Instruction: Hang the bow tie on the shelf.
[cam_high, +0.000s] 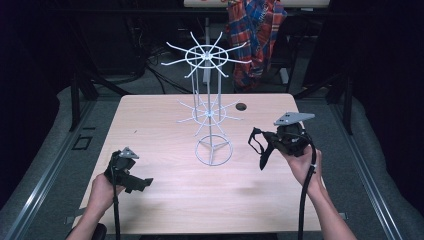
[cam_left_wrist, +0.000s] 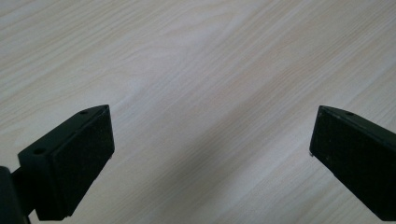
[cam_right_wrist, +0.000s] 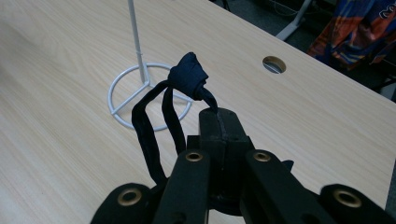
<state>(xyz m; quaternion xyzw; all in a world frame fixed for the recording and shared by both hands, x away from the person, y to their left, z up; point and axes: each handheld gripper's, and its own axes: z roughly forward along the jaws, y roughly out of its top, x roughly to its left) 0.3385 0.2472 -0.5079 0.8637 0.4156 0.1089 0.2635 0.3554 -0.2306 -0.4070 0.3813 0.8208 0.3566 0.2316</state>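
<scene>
— How many things are on the pale wooden table (cam_high: 165, 200)?
— One white wire display stand (cam_high: 212, 115) with two tiers of hooks, one dark knotted fabric strap (cam_right_wrist: 187, 77), and two black handheld grippers.

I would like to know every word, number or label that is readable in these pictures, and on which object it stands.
None can be read.
Plaid cloth behind the table: a light mark at the picture's edge, too cut off to read.
White wire rack, both grippers: no text visible.
</scene>
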